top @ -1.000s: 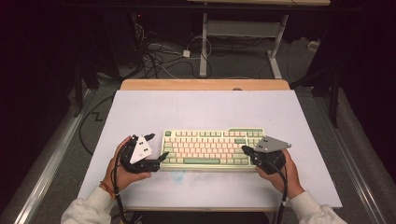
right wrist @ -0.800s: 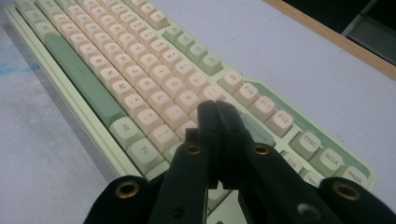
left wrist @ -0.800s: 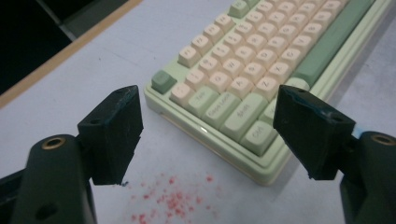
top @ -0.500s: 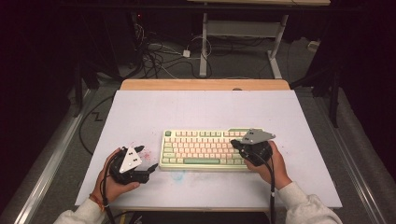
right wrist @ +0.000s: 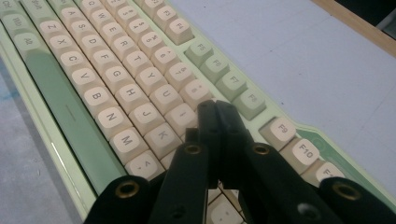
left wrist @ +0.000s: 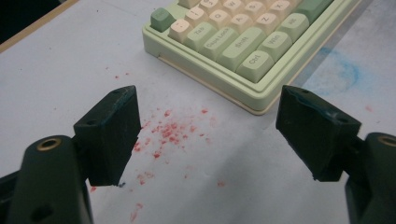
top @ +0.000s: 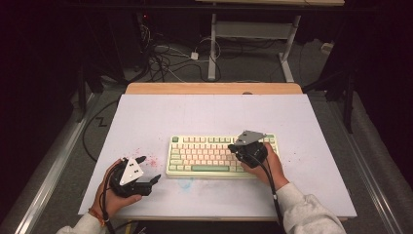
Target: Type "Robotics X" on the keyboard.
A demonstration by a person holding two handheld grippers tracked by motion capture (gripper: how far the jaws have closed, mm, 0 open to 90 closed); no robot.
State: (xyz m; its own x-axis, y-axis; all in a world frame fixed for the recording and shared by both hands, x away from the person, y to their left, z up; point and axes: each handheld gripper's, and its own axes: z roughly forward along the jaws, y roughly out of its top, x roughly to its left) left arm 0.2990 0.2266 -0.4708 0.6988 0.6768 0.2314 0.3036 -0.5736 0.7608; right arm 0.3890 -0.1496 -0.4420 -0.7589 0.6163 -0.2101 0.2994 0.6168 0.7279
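While my left gripper [left wrist: 208, 135] gapes empty beside the keyboard [top: 204, 156], my right gripper [right wrist: 215, 112], pressed together, sits over its keys.

Left gripper [top: 146, 176] is held low at the near left in the person's left hand [top: 114, 197], its jaws spread wide apart with nothing between them. Right gripper [top: 236, 146] is held in the right hand [top: 268, 168], jaws pressed fully together and pointing leftward and down. Both forearms enter from the near edge, sleeves pale.
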